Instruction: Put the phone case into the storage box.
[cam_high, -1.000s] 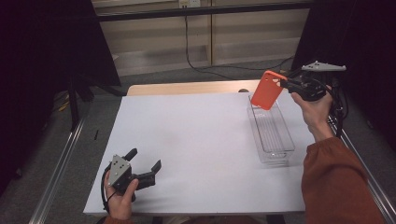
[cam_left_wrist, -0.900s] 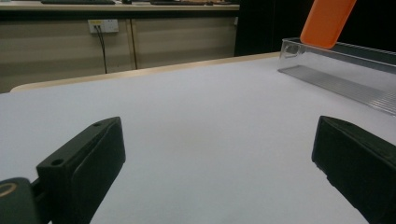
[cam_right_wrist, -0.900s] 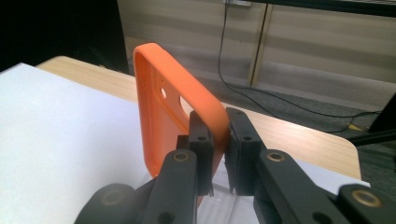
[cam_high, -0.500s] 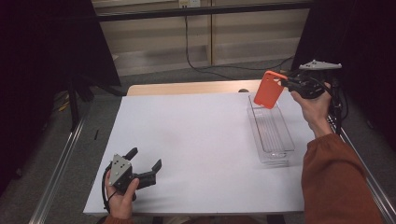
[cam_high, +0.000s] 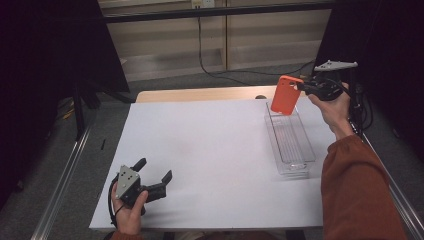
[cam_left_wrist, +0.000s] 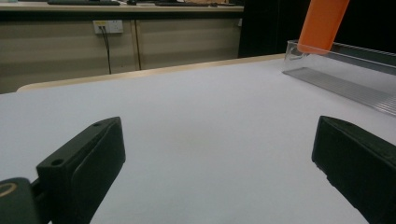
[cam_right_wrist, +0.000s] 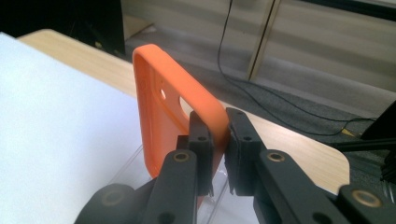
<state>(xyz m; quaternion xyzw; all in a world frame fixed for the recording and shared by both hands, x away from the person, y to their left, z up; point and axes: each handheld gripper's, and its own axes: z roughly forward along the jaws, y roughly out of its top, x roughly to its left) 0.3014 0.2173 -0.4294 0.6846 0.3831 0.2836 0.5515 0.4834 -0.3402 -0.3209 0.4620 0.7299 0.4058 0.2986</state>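
High view: right claw (cam_high: 303, 88) pinches orange phone case (cam_high: 285, 95) above clear tray (cam_high: 295, 150).

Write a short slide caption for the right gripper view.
Right tongs pinch the edge of an orange phone case above a clear tray.

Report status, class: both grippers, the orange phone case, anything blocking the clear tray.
Right gripper shut on orange phone case, above far end of clear tray. Left gripper open, resting on table. Nothing in the way.
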